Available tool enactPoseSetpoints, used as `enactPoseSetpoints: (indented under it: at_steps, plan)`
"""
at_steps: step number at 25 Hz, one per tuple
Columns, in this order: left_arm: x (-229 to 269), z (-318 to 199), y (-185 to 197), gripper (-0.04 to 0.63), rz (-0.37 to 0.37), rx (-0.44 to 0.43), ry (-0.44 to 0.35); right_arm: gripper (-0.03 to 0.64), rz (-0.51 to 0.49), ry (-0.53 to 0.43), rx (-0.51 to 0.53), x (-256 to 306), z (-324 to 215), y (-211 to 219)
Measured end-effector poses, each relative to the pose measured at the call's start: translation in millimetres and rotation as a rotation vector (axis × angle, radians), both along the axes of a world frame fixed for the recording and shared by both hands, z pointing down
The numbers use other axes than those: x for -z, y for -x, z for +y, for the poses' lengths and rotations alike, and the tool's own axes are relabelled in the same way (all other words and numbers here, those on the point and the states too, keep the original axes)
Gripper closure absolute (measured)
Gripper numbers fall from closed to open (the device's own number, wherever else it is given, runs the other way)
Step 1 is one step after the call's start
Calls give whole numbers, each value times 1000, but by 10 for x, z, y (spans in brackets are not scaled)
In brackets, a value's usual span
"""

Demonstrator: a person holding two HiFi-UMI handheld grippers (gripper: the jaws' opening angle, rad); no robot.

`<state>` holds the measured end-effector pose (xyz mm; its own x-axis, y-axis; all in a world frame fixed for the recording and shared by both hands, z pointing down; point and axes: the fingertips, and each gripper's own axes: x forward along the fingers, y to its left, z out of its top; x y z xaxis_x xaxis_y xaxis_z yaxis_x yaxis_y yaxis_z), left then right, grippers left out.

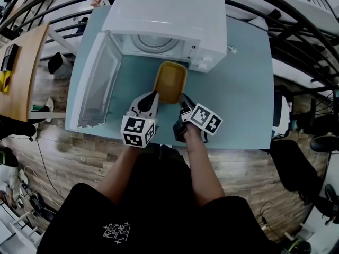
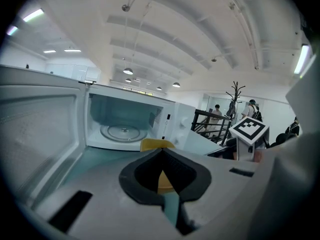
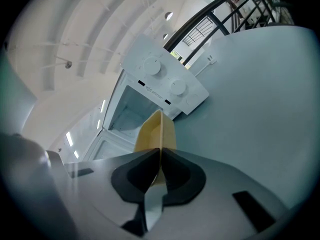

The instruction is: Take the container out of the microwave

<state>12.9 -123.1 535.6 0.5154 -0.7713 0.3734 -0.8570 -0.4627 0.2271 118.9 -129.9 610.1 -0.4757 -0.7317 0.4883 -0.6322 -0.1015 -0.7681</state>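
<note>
Both tools held the container (image 1: 170,81) just ahead, before the microwave (image 1: 169,20)
The left gripper (image 1: 154,95) and right gripper (image 1: 183,99) each pinched its near rim; the door (image 1: 98,83) stood open to their left.

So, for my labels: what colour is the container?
Mustard yellow; the head view shows the container best.

Around your workspace
You've a pale blue table (image 1: 241,83) on wooden flooring (image 1: 63,157), a wooden desk (image 1: 26,62) to your left, dark chairs (image 1: 294,168) right.

Head view looks steeply down; 2 gripper views face the microwave (image 1: 164,20).
</note>
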Motion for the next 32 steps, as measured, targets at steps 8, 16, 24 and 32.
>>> enactPoseSetpoints:
  at_steps: [8, 16, 24, 32]
  plan:
    - [-154, 70, -29, 588, -11, -5, 29, 598, 20, 20, 1, -133, 94, -69]
    - [-304, 134, -38, 588, -18, -15, 61, 598, 29, 50, -2, -277, 172, -96]
    - [-411, 145, 6, 588, -27, -19, 85, 598, 42, 80, -3, -417, 228, -106]
    - [-483, 127, 41, 588, -29, -24, 99, 598, 50, 103, -8, -544, 232, -100]
